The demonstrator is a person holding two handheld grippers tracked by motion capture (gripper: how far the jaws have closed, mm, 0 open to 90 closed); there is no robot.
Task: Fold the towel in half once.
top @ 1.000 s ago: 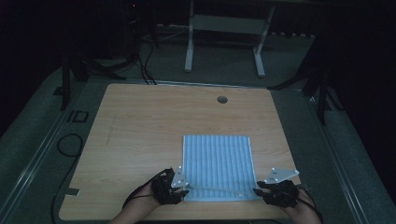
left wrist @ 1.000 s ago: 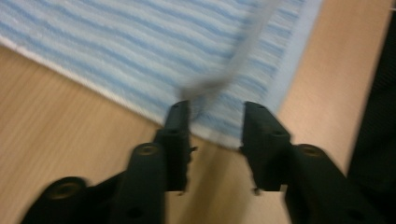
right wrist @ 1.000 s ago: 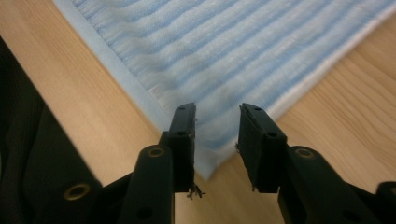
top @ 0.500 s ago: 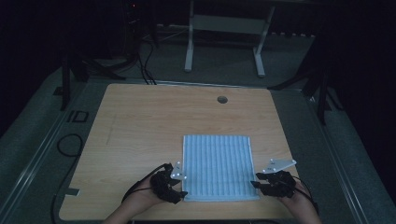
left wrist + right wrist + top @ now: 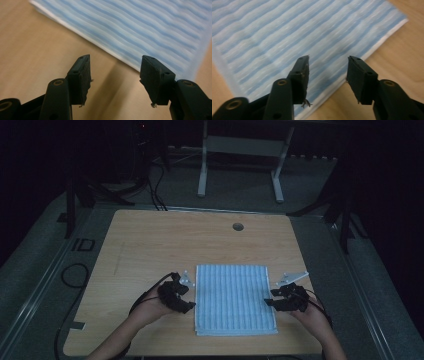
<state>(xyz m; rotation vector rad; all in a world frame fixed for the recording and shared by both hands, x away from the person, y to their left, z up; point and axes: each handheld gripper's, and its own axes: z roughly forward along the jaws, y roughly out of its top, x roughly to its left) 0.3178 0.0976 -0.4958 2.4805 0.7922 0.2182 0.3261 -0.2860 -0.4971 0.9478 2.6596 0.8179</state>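
A folded cloth with blue and white stripes lies flat on the near half of the wooden table. My left gripper hovers just off its left edge. Its jaws have just been opening and stand open over bare wood, with the cloth beyond the tips. My right gripper is at the cloth's right edge. Its jaws have just been opening too and stand open above the cloth's border. Nothing is pinched between either pair of pads.
A round cable hole sits near the table's far edge. Behind the table stands a white metal frame on the dark floor. Cables loop on the floor to the left of the table.
Both hands have moved away from the cloth's near corners, farther along its side edges, and both pairs of jaws stand wider. The cloth has stayed flat in place.
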